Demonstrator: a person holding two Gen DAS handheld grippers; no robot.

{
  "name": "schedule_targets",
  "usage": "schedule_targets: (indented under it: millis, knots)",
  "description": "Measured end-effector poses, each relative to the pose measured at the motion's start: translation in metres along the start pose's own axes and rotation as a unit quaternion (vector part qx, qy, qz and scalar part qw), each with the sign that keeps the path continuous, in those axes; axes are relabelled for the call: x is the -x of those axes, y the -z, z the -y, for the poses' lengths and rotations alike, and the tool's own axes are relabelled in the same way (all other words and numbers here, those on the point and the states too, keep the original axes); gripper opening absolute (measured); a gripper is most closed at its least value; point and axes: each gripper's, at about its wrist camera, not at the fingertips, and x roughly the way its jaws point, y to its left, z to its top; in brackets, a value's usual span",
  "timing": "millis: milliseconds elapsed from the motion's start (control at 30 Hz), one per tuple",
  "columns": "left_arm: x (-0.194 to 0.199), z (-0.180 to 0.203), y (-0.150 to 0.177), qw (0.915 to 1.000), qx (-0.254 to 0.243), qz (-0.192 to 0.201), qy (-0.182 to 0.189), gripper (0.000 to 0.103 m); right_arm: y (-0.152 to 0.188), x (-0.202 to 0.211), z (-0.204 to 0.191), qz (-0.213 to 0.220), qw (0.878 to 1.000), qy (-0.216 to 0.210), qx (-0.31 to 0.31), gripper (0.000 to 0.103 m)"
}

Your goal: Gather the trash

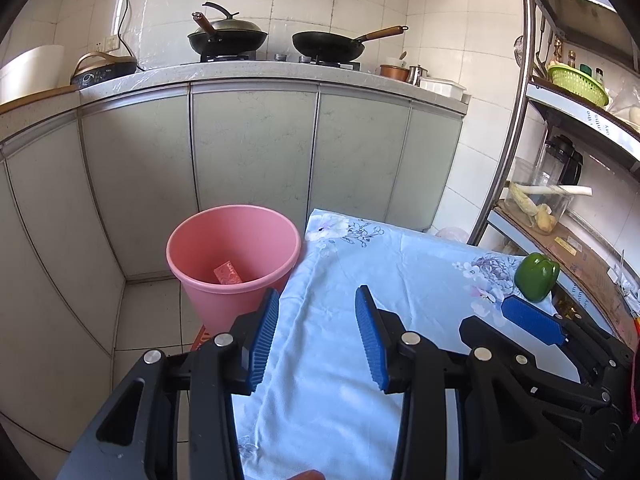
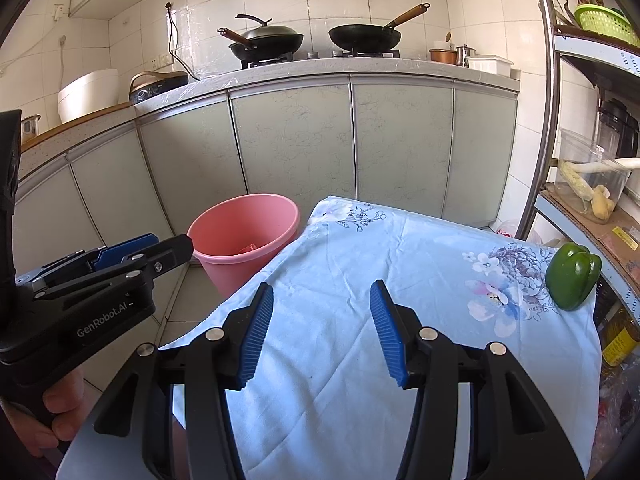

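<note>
Left wrist view: red wrapper (image 1: 228, 273) in pink bucket (image 1: 236, 296), beyond both spread jaws.

Both wrist views sit low and close over the cloth-covered surface (image 1: 344, 360), facing the cabinets (image 2: 296, 144) at 12 o'clock. They share the pink bucket (image 1: 234, 248) and green pepper (image 2: 573, 276).

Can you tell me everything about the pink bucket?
The pink bucket looks like smooth plastic, round, wider at its rolled rim than lower down. It stands upright and open on the tiled floor, between the grey cabinet doors and the table's blue flowery cloth, whose edge overlaps it. Inside lies one small red packet. Neither gripper touches it.
</note>
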Motion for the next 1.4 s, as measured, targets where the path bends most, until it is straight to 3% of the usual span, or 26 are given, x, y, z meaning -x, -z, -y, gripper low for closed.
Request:
schedule_targets:
  millis: [1400]
  knots:
    - [0.0031, 0.0041, 0.0036, 1.0, -0.002, -0.001, 0.0, 0.039, 0.0018, 0.0061, -0.002, 0.004, 1.0, 0.005, -0.004, 0.051]
